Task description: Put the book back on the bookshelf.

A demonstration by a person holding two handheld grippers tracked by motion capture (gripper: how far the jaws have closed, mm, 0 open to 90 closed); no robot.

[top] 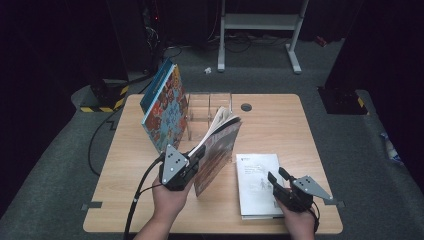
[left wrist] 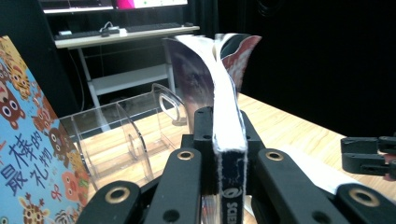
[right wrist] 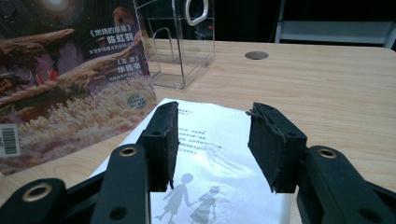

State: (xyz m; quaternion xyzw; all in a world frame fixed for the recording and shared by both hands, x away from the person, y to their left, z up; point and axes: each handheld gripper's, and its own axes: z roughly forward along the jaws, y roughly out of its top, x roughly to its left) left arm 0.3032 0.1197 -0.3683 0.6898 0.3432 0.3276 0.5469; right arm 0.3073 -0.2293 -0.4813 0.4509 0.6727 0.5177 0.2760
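Blue, the picture book [top: 162, 102] leans at the left against the clear rack [top: 210, 107]. Beside it, the left gripper [top: 196, 155] pinches the dark paperback [top: 217, 150] upright on the counter [top: 280, 120], spine toward the person; its own view shows the pages fanning above the jaws. Rightward, the right gripper [top: 276, 176] hangs spread over the flat white book [top: 256, 182].

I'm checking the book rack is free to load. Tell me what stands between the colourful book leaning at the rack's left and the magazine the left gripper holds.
The clear acrylic rack, its slots empty, stands between the colourful book and the magazine clamped in the left gripper; the left gripper view shows it.
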